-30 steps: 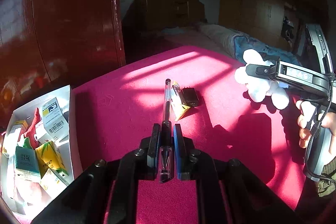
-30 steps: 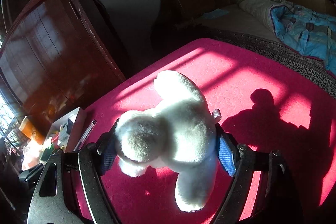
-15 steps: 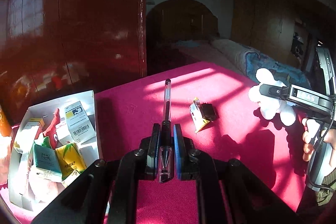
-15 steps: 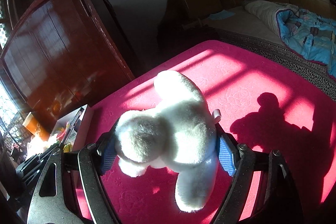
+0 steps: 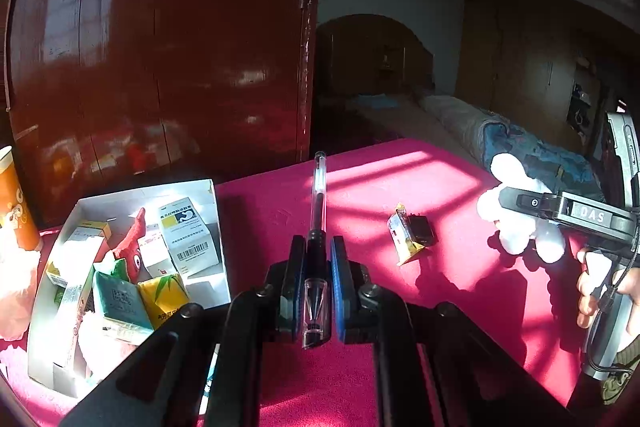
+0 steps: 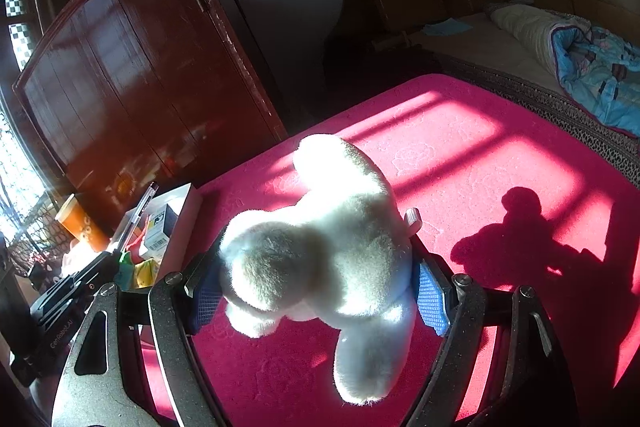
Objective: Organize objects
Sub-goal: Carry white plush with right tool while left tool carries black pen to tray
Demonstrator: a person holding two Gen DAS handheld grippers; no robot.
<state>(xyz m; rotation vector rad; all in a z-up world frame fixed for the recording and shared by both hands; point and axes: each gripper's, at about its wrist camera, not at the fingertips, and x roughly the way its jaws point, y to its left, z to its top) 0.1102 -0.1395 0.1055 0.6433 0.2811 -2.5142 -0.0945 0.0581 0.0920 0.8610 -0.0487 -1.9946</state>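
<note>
**Pen swings toward the box while the plush stays clamped**

Since the earlier frames the left-wrist view has swung so that the white box (image 5: 132,255) sits larger at lower left and the snack packet (image 5: 410,237) has slid to right of centre; the right view has turned less, its plush unchanged between the pads.

The left gripper (image 5: 314,267) points forward and somewhat downward over the pink tablecloth (image 5: 440,195), its blue pads closed tight on a clear pen (image 5: 319,203). The pen's long axis runs straight up the frame from bottom centre, far end toward the dark wardrobe (image 5: 168,47), near end between the fingers. It is lifted clear of the cloth.

The right gripper (image 6: 316,291) also tilts downward, its jaws standing wide but pressed on both flanks of a white plush toy (image 6: 320,239), which hangs above the cloth. One limb reaches to the upper middle of the frame and another droops to the lower right.

Only the left view shows the box's contents: cartons, a medicine pack, a red soft toy. It also shows the packet on the cloth and a hand (image 5: 600,287) on the right tool's handle at the right edge. Only the right view shows the plush's shadow and an orange cup (image 6: 78,223) at the left, probably standing beside the box, though glare blurs it.
</note>
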